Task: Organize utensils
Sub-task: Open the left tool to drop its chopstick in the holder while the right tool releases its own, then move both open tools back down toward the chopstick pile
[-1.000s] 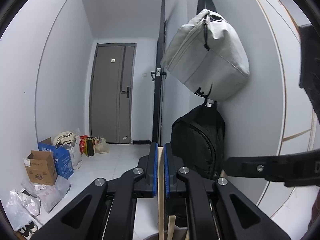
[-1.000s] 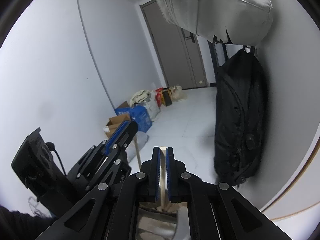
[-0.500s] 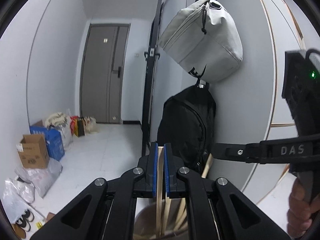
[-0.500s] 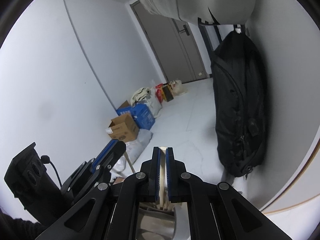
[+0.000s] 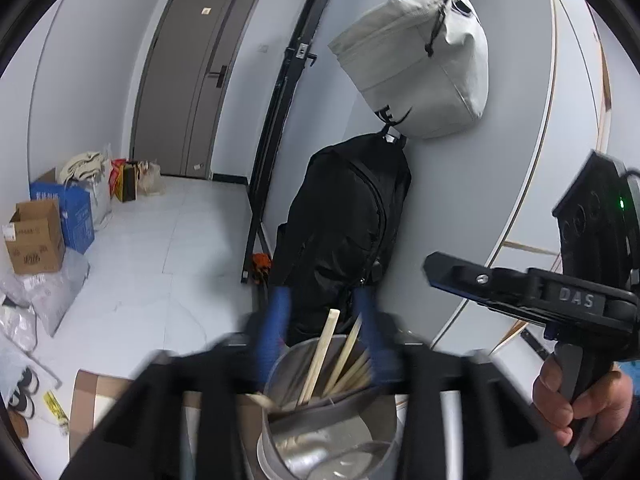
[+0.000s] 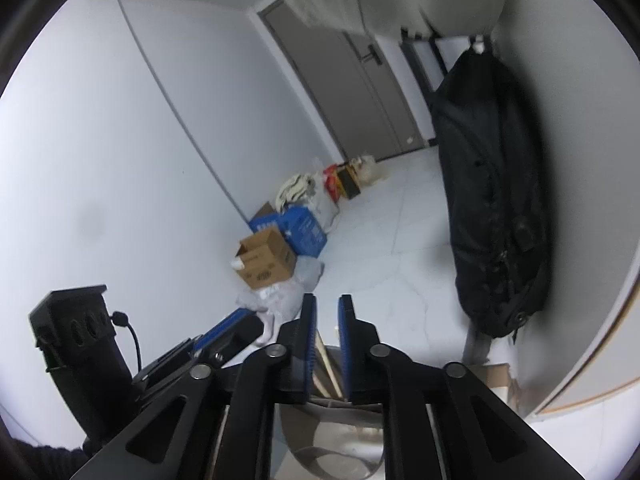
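Observation:
A metal cup [image 5: 332, 420] stands just below my left gripper [image 5: 322, 320] and holds several wooden chopsticks [image 5: 320, 356] that lean upright. The left jaws are opening; the blurred blue pads stand apart on either side of the chopstick tops and do not press them. My right gripper [image 6: 326, 320] hangs over the same cup [image 6: 340, 440]. Its jaws are opening too, with a narrow gap around a chopstick [image 6: 326, 360] that is no longer clamped. Each view shows the other gripper alongside: the right gripper [image 5: 440, 272] in a person's hand [image 5: 568, 400], and the left gripper [image 6: 244, 322].
A black backpack [image 5: 344, 220] and a grey bag [image 5: 420, 64] hang on the wall straight ahead, beside a black rack [image 5: 276, 120]. Cardboard boxes [image 5: 36, 236] and bags line the left wall by a grey door [image 5: 192, 80]. A brown box [image 5: 100, 396] sits under the cup.
Both grippers were shut on chopsticks and now stand apart, leaving the chopsticks in the cup. The left view has tilted down and rolled, bringing the cup into view.

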